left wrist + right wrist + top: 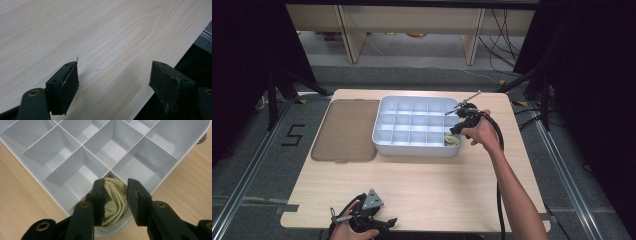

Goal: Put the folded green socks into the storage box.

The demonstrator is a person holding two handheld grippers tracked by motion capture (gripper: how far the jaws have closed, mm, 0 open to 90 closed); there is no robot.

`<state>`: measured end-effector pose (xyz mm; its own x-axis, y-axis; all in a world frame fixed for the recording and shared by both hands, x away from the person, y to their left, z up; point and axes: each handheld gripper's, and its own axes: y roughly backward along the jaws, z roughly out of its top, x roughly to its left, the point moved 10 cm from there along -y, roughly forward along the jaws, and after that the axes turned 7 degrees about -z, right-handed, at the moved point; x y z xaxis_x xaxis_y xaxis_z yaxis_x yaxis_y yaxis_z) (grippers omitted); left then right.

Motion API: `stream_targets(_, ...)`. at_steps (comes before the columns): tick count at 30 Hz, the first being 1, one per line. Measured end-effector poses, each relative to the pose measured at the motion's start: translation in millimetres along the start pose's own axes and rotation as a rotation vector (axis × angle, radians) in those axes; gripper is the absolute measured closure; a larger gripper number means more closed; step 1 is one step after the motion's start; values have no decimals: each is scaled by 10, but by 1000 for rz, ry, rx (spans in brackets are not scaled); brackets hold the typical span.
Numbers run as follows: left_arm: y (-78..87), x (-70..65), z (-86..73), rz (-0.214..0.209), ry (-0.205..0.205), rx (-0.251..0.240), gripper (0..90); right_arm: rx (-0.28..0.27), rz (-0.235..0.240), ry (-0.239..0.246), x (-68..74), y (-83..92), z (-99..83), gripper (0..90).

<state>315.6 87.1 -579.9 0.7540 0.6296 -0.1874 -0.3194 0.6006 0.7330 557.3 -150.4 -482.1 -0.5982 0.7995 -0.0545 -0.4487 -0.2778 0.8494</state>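
A white tray (412, 150) divided into several compartments stands at the middle of the wooden table. A pale yellow cloth (452, 140) lies bunched in its near right corner compartment. My right gripper (455, 131) reaches down into that compartment. In the right gripper view the jaws of the right gripper (115, 182) stand narrowly apart on either side of the cloth (116, 197), pressing its folds. The other tray (190, 147) compartments are empty. My left gripper (384, 222) rests at the table's near edge. In its own view the left gripper (113, 67) is wide open over bare wood.
A brown mat (346, 130) lies flat on the table just left of the tray. The table's near edge (160, 75) runs under the left gripper's right jaw. A cable trails from the right hand along the forearm (499, 165).
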Motion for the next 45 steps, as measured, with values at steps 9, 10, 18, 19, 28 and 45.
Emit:
stream_targets(9,-3,-19,-3,-10,13,-2,226,-44,25,-13,6,134,-19,589)
stream_targets(10,1,-2,-7,-3,-2,5,226,-48,21,-9,-5,150,-23,578)
stream_targets(18,-1,-1,-6,-2,20,-2,226,-92,33,-29,-30,247,-57,513)
stream_targets(19,3,0,-6,-2,18,-1,225,-89,34,-37,-30,265,-73,507)
stream_targets(28,1,13,-7,0,11,2,225,-126,44,-29,-52,343,-167,479)
stream_targets(45,-6,19,-11,3,7,2,222,-165,57,-15,50,433,-248,417)
